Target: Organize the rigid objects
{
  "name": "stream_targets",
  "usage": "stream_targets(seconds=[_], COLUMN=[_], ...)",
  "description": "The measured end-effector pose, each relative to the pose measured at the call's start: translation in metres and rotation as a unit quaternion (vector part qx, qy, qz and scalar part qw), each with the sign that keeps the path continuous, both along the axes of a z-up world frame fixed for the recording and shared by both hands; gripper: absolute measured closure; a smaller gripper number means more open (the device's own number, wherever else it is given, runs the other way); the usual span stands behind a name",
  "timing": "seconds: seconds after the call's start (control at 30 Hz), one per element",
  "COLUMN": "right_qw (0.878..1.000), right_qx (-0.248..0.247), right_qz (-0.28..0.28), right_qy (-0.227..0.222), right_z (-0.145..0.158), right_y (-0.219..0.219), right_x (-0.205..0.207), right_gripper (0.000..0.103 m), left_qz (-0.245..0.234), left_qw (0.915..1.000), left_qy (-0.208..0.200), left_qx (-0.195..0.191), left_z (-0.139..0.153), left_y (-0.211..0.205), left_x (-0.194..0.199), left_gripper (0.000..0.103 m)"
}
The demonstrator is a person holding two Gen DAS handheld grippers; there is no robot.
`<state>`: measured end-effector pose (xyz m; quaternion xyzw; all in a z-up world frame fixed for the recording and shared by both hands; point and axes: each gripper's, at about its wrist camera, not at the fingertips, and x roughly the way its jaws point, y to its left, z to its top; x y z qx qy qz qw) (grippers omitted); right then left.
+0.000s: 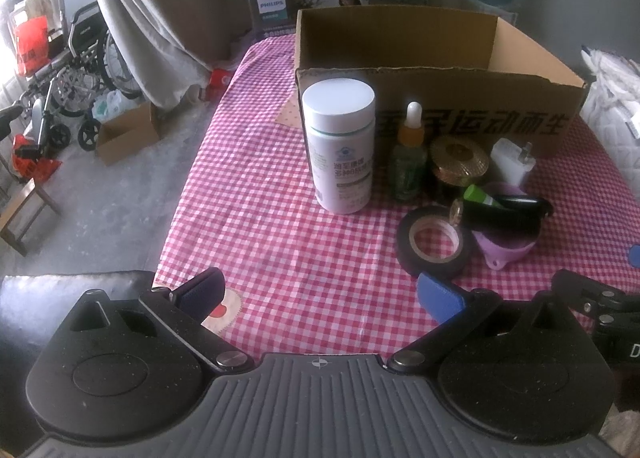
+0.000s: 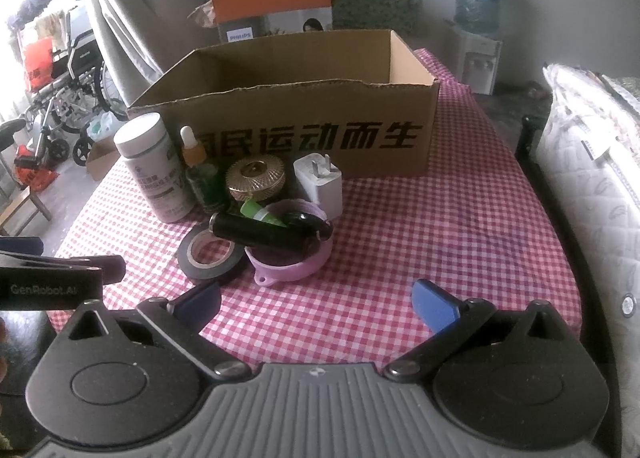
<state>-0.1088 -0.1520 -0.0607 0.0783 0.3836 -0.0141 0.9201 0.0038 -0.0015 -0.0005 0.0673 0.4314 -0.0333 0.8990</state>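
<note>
Corrugated brown cardboard forms one open-topped box (image 2: pixel 304 125), its front rim ragged and its face printed with bold black characters; it stands at the far side of a table (image 2: pixel 440 225) draped in red-and-white gingham cloth. Just before the box cluster the rigid things: one smooth white cylindrical pill bottle (image 1: pixel 340 145) standing upright, one green glass dropper bottle (image 1: pixel 409 153) with an orange collar and white bulb, one round ribbed gold jar lid (image 2: pixel 255 177), one glossy white plug charger (image 2: pixel 320 181), one ring of black electrical tape (image 1: pixel 434 244) lying flat, and one lilac plastic funnel (image 2: pixel 292 258) carrying a black cylinder (image 2: pixel 264 236) and a green-capped tube (image 2: pixel 260 211). Both the left gripper (image 1: pixel 320 292) and the right gripper (image 2: pixel 316 300) hover over the near cloth, their blue-padded fingers spread wide, grasping nothing.
</note>
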Motion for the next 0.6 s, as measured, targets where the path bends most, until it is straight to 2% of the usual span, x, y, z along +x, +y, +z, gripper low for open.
stream_targets(seconds=[0.6], right_qw=[1.0], right_qx=[-0.004], right_qz=[0.003], right_qy=[-0.003], right_z=[0.0014], right_y=[0.0034], right_x=[0.0017], right_gripper=[0.0], left_qz=[0.0], left_qw=[1.0], left_qy=[-0.006], left_qx=[0.003], left_z=[0.0012], left_y=[0.0008], left_x=[0.001], left_gripper=[0.0])
